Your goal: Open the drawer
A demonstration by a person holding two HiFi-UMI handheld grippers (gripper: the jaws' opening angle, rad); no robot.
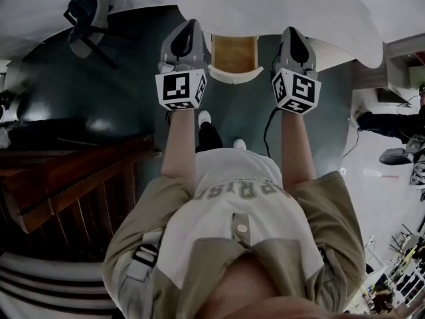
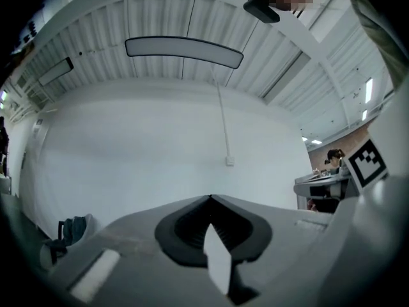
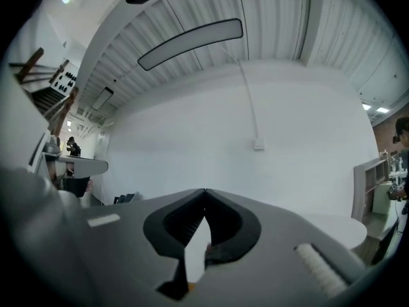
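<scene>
The white bench (image 1: 279, 5) filled the top of the head view, and under its near edge the drawer (image 1: 234, 53) stood pulled out toward the person, its wood-coloured inside showing behind a white front, so the opening step looked done or nearly so. The left tool (image 2: 209, 200) and right tool (image 3: 205, 192) were each pressed together on nothing, held level either side of the drawer and facing a bare white wall (image 2: 160, 146); any further pull would call for lowering one tool, spreading it and catching that front
</scene>
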